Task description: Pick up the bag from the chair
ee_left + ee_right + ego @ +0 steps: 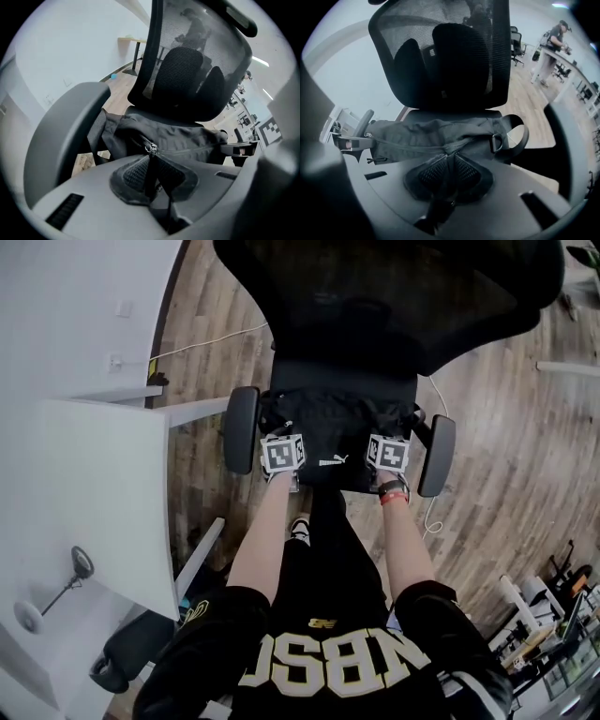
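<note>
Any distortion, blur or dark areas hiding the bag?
Head view: fisheye bends the floor planks; black bag merges with the black chair. Left gripper view: round vignette, jaws soft, zipper sharp. Right gripper view: same vignette, dim foreground, bag folds readable.

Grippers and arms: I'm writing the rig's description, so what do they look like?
Both the left gripper and right gripper have grey bodies with dark mesh-textured pads, each carrying a white cube with black square markers. The person wears a black short-sleeved jersey with cream lettering and a red wristband on the right wrist.
</note>
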Tool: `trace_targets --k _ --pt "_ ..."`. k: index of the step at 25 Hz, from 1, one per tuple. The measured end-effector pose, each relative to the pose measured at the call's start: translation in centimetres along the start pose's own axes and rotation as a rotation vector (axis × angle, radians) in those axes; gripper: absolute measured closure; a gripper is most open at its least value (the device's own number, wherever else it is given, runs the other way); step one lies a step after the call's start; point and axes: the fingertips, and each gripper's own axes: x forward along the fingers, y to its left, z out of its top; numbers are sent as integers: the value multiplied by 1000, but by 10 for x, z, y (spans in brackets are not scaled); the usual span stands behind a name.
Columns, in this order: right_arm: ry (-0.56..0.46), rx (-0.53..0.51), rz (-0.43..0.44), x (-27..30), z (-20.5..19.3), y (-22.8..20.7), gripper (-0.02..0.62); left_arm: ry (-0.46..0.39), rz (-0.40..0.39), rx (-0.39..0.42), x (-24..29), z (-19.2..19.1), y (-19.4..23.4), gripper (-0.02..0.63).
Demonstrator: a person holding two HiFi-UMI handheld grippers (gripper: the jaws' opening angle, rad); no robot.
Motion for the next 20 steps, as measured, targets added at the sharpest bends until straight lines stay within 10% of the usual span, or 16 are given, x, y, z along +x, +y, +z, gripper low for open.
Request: trace_targets --k 20 --pt "-321 -14 12 -154 69 39 554 -315 -78 58 -154 90 -45 565"
